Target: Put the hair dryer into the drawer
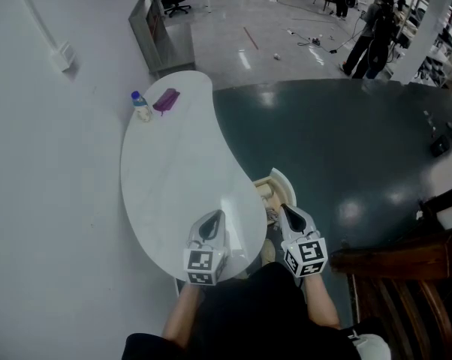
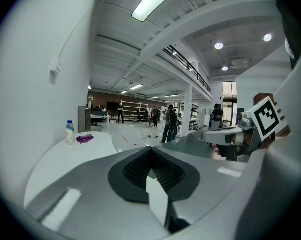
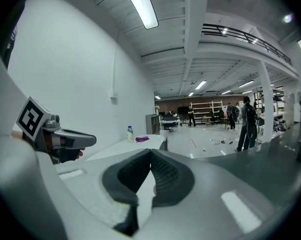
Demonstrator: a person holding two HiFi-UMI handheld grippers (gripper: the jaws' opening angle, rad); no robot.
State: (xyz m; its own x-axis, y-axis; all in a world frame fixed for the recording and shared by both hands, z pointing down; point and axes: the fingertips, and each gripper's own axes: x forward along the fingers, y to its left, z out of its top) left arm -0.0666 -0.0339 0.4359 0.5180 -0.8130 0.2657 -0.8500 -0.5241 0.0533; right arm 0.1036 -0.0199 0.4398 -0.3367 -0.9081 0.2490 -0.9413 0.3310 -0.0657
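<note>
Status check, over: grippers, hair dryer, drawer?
Left gripper and right gripper shut, empty. Purple item, maybe the hair dryer, far end of table beside bottle. Drawer looks open; nothing seen blocking.

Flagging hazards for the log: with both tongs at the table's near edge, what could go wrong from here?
The bottle stands right beside the purple item; a reach there might topple it. The right tongs hover by what looks like an open drawer and could bump it.
</note>
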